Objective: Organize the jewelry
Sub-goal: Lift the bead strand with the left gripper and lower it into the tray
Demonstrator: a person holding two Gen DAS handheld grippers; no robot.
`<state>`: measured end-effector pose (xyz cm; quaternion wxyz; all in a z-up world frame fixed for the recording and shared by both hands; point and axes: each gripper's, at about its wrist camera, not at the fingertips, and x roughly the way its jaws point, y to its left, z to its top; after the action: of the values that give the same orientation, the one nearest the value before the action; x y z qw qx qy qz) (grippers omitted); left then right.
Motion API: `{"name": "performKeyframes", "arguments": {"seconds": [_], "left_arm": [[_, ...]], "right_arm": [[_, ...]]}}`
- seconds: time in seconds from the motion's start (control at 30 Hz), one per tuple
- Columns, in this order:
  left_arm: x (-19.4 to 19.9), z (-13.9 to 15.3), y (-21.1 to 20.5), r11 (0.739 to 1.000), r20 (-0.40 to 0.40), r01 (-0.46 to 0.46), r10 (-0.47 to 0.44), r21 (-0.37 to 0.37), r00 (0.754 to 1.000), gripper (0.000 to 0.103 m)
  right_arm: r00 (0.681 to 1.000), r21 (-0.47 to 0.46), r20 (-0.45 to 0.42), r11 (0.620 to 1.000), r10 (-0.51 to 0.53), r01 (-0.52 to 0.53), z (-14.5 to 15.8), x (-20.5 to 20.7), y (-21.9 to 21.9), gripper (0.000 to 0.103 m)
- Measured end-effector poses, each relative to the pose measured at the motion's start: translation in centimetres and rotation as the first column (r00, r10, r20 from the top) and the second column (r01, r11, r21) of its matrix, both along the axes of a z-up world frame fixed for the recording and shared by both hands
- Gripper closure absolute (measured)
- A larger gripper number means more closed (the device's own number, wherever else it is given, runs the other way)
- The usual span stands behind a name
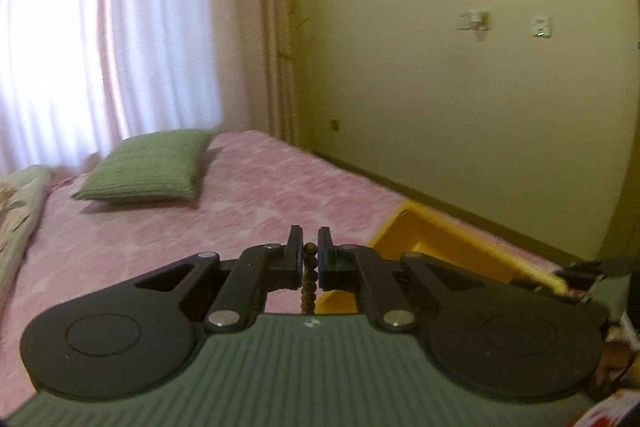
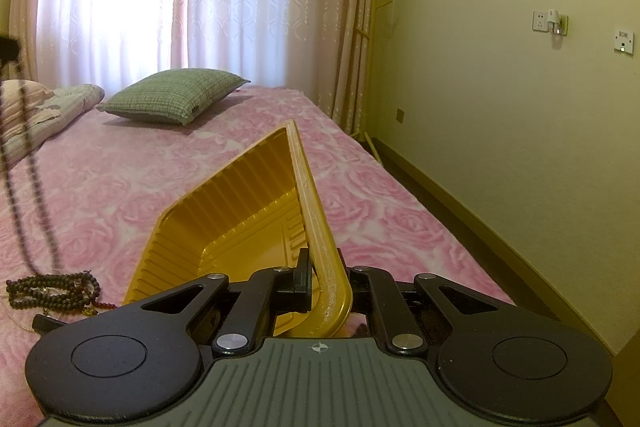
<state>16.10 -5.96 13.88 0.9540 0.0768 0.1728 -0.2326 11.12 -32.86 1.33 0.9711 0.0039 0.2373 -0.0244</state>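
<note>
My left gripper [image 1: 310, 247] is shut on a brown bead necklace [image 1: 309, 279] and holds it raised above the bed; its strands hang at the left edge of the right wrist view [image 2: 28, 187]. My right gripper [image 2: 326, 267] is shut on the near rim of a yellow plastic tray [image 2: 240, 211], which it holds tilted above the pink bedspread. The tray's corner shows in the left wrist view [image 1: 416, 235]. A pile of dark bead necklaces [image 2: 52, 291] lies on the bed to the left of the tray.
A green pillow [image 2: 176, 99] lies at the head of the pink bed [image 2: 120, 167] and a folded quilt [image 2: 48, 111] at far left. Curtains hang behind. The wall [image 2: 500, 127] and a floor strip run along the bed's right edge.
</note>
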Motion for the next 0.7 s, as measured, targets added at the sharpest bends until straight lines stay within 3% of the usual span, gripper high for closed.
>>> {"name": "performKeyframes", "arguments": {"seconds": [0.2, 0.47, 0.7], "left_arm": [[0.9, -0.2, -4.4, 0.995, -0.012, 0.096, -0.097, -0.03, 0.995, 0.097], [3.3, -5.3, -10.0, 0.976, -0.162, 0.216, -0.211, 0.012, 0.964, 0.097], [4.9, -6.8, -11.1, 0.969, -0.203, 0.245, -0.238, 0.01, 0.95, 0.097]], "right_arm": [[1.0, 0.004, -0.001, 1.0, -0.001, 0.001, -0.1, 0.0, 0.0, 0.095], [1.0, 0.012, -0.004, 1.0, -0.004, 0.004, -0.3, 0.2, -0.1, 0.095], [1.0, 0.014, -0.004, 1.0, -0.005, 0.005, -0.5, 0.3, -0.1, 0.095]]}}
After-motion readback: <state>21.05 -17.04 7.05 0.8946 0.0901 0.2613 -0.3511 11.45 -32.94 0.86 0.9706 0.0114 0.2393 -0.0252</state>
